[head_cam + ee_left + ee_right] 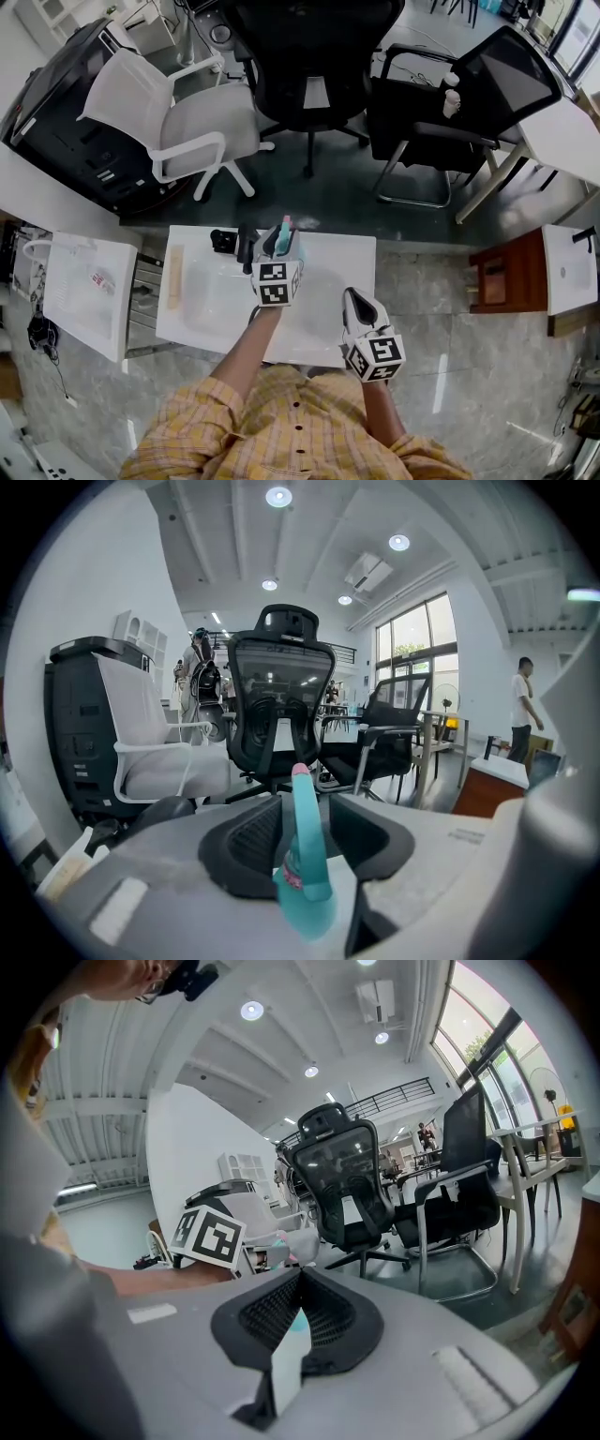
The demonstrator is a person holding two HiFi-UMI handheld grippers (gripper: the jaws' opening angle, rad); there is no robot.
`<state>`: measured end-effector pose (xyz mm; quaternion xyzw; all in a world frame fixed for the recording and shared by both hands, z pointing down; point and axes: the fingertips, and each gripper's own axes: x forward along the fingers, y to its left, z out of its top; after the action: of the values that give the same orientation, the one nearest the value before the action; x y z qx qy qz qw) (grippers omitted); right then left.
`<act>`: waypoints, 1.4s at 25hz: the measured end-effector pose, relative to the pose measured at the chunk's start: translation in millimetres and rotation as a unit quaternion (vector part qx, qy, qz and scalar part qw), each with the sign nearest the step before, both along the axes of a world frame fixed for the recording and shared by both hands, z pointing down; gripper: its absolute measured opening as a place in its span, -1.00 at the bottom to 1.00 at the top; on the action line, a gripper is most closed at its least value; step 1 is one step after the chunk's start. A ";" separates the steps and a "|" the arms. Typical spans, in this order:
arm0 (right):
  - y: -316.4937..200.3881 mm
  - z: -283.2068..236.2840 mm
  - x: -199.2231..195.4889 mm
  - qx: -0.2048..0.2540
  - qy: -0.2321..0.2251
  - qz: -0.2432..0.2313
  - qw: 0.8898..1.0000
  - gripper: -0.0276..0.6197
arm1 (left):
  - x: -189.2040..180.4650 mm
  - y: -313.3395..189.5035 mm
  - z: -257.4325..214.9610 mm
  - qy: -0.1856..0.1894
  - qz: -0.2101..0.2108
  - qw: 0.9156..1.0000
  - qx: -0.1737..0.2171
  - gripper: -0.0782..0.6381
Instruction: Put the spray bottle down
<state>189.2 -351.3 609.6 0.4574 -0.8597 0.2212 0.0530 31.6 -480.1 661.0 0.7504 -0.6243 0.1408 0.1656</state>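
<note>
1. A white surface point(323, 258) stands in an office, just in front of the person.
2. Nearest, the right tongs point(300, 1277) are closed and empty.
3. The left tongs point(278, 244) stand open around the teal spray bottle point(305, 855), which is upright on the surface; its contents are unclear.
4. Beyond are a black office chair point(314, 56) and a white chair point(187, 122).

Left gripper point(278, 240) reached far, forearm point(246, 345) extended, jaws standing apart. Right gripper point(356, 300) nearer, right of it, jaws together.

The head camera looks steeply down on the left gripper point(277, 242) and right gripper point(356, 298). Each gripper camera sits close behind its jaws, sharing the black chair point(281, 696) ahead.
</note>
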 end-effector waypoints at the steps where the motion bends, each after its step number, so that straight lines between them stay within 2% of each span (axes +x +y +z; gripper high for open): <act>1: 0.7 -0.6 -1.3 0.001 0.000 -0.001 1.000 -0.92 | -0.3 1.2 -1.7 0.001 0.000 1.000 0.002 -0.35; 17: 21.0 -32.3 -25.5 0.031 0.006 -0.007 0.999 -0.92 | -15.2 48.3 -61.4 0.024 -0.002 0.999 0.046 -0.39; 23: 37.7 -49.8 -40.7 0.047 0.004 -0.014 0.999 -0.92 | -27.4 81.7 -86.8 0.029 0.001 0.998 0.064 -0.53; 29: 54.5 -72.3 -57.9 0.064 0.009 -0.015 0.998 -0.92 | -35.0 117.8 -110.0 0.031 0.017 0.996 0.081 -0.78; 35: 65.4 -98.1 -73.0 0.081 0.011 -0.003 0.997 -0.92 | -48.1 152.7 -133.7 0.038 0.030 0.994 0.095 -0.79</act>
<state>116.2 -286.0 511.5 0.4599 -0.8755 0.1458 0.0264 -16.5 -327.3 527.3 0.7861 -0.6050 0.0570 0.1128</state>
